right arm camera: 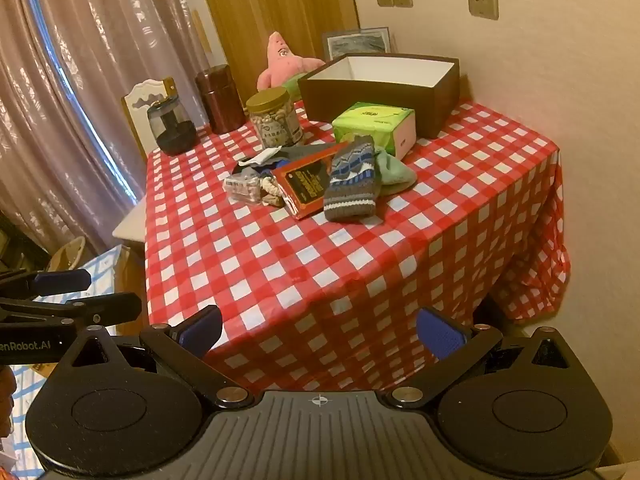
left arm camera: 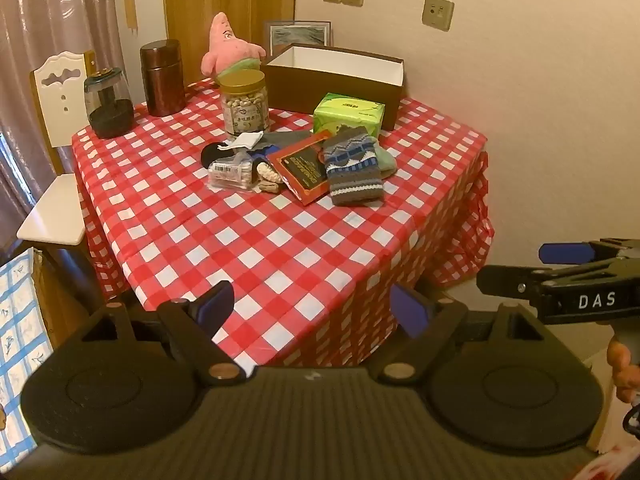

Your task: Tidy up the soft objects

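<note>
A grey-and-blue knit sock (left arm camera: 352,168) (right arm camera: 352,182) lies mid-table, partly over a pale green sock (left arm camera: 386,158) (right arm camera: 394,174). A pink starfish plush (left arm camera: 230,46) (right arm camera: 284,60) sits at the far edge beside an open brown box (left arm camera: 336,76) (right arm camera: 384,88) with a white inside. My left gripper (left arm camera: 312,308) is open and empty, held off the table's near corner. My right gripper (right arm camera: 320,332) is open and empty, also short of the table; it shows at the right edge of the left wrist view (left arm camera: 560,268).
A red checked cloth covers the table (left arm camera: 260,248) (right arm camera: 340,264). On it stand a green tissue pack (left arm camera: 348,114), a nut jar (left arm camera: 245,104), a brown canister (left arm camera: 162,76), a dark glass jar (left arm camera: 107,102), a red-edged book (left arm camera: 304,168) and small clutter (left arm camera: 236,164). A white chair (left arm camera: 56,128) stands at the left.
</note>
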The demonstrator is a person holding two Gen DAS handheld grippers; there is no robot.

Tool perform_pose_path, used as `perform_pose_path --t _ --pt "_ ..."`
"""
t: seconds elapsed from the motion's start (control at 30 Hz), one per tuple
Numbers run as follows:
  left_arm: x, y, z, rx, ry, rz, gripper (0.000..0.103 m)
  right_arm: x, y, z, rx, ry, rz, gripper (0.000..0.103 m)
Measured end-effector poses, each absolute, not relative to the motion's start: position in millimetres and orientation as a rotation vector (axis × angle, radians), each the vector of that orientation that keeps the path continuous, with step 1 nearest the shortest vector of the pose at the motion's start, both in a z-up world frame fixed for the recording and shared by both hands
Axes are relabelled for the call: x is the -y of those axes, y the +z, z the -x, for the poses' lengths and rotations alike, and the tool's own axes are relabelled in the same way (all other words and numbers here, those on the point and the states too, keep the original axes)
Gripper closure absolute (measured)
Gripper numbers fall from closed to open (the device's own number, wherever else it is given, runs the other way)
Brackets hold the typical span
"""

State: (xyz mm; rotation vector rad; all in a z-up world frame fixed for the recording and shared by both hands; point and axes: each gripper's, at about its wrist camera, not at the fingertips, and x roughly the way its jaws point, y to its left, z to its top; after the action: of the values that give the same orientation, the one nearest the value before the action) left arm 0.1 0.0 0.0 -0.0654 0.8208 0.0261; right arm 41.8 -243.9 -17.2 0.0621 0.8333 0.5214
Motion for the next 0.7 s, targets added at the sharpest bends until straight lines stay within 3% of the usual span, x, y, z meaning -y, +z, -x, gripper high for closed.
perform_pose_path --t 0.7 --pt "0.0 0.0 0.0 -0.820 0.028 0.061 0.019 243.0 -20.0 -46.0 -0.836 0.519 -0.057 0.000"
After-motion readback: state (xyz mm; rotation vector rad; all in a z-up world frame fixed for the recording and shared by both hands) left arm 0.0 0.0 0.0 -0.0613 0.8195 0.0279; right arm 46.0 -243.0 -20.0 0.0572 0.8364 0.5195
